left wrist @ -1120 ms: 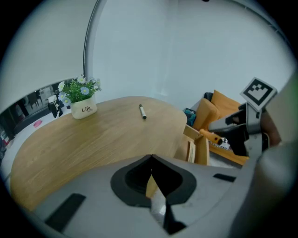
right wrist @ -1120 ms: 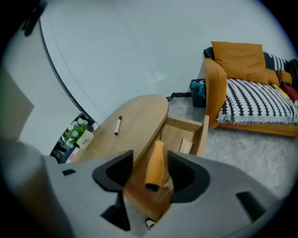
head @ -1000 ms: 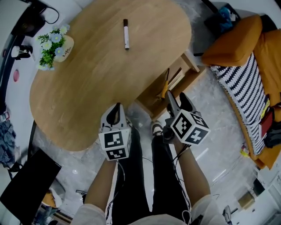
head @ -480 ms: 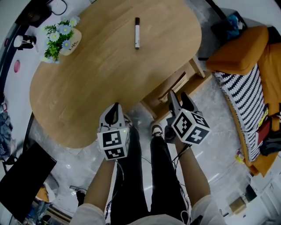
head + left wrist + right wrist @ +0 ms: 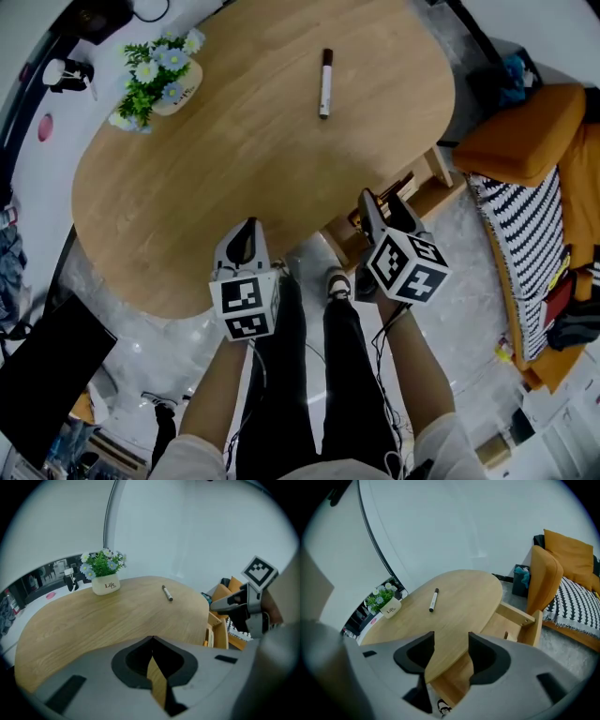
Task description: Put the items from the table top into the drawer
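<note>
Well, the marker (image 5: pixel 324 82) lies flat on the far part of the bench (image 5: pixel 234 178), alone on bare wood and well apart from both claws. It is the only loose thing up there besides the flower pot (image 5: pixel 176 96), which stands near the bench's far left edge.

The left claw (image 5: pixel 247 230) hangs over the near edge with its jaws brought together and nothing in them. The right claw (image 5: pixel 382 201) is beyond the bench's right side, above the drawer (image 5: pixel 515 614). Its jaws stand wide apart with nothing between them, though they have just been easing inward a little.

I judge the main risk to be the marker's round body: pads meeting it off-centre could roll it away or flick it off the bench. The reach is also long, so a low approach could scrape the wood. At the drop, the bench top overhangs part of the drawer, so a release too near the rim could send the marker to the floor.

The drawer is pulled out. Something slim and yellowish lies along one side of it, but I cannot tell what. The pot holds a bunch of small flowers.
</note>
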`<action>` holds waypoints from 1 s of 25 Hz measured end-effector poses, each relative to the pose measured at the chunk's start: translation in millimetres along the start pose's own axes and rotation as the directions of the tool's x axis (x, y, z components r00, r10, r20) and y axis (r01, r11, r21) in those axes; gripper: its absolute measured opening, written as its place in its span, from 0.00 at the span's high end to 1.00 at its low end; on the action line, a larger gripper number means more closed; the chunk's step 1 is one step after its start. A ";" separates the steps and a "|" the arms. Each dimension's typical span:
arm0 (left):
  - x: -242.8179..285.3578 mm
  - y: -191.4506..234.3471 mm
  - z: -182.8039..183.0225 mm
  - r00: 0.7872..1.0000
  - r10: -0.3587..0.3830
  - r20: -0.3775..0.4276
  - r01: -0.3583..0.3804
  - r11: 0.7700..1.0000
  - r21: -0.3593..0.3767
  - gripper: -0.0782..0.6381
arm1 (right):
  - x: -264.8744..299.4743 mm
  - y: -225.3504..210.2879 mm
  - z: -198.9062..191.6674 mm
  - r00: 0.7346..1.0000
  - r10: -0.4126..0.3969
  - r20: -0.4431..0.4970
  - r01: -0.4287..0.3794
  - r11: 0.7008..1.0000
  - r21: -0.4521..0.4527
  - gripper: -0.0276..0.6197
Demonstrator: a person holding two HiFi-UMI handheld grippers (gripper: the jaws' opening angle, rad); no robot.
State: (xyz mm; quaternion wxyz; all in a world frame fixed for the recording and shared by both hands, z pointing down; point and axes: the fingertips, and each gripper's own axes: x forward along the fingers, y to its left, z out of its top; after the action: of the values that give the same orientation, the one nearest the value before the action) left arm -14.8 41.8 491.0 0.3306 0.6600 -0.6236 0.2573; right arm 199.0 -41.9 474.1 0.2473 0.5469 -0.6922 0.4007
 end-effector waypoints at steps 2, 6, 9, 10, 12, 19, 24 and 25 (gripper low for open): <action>3.6 7.4 7.9 1.000 0.000 0.007 0.000 1.000 -0.007 0.88 | 9.0 9.9 6.3 1.000 0.008 -0.007 -0.008 1.000 -0.030 0.62; 13.4 21.0 26.4 1.000 -0.007 0.023 0.008 1.000 -0.016 0.88 | 28.8 32.7 25.5 0.999 0.030 -0.012 -0.031 0.994 -0.103 0.62; 24.3 33.6 38.6 0.999 -0.010 0.034 0.010 1.000 -0.016 0.88 | 47.6 46.6 39.7 0.999 0.036 -0.015 -0.038 0.988 -0.148 0.62; 28.1 37.7 42.9 0.999 -0.011 0.036 0.012 1.000 -0.019 0.88 | 54.2 50.6 44.6 0.999 0.036 -0.016 -0.039 0.986 -0.162 0.62; 35.0 44.9 52.6 0.999 -0.015 0.045 0.016 1.000 -0.026 0.88 | 67.3 58.2 54.5 0.999 0.039 -0.021 -0.042 0.981 -0.188 0.62; 57.3 67.8 68.6 0.999 -0.032 0.043 0.036 0.996 -0.083 0.88 | 117.3 87.0 81.6 0.998 0.037 -0.052 -0.049 0.965 -0.258 0.62; 71.9 82.5 73.0 0.999 -0.034 0.036 0.038 0.992 -0.120 0.88 | 144.2 98.0 95.7 0.999 0.003 -0.052 -0.018 0.958 -0.287 0.62; 73.4 85.2 73.5 0.999 -0.033 0.037 0.038 0.992 -0.122 0.88 | 149.1 98.9 96.6 0.999 -0.003 -0.053 -0.012 0.958 -0.286 0.62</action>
State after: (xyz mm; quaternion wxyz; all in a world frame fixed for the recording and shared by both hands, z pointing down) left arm -98.1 -62.2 508.3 0.3644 0.6537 -0.6320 0.2010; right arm 72.1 -197.1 508.6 0.3410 0.4931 -0.7373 0.3114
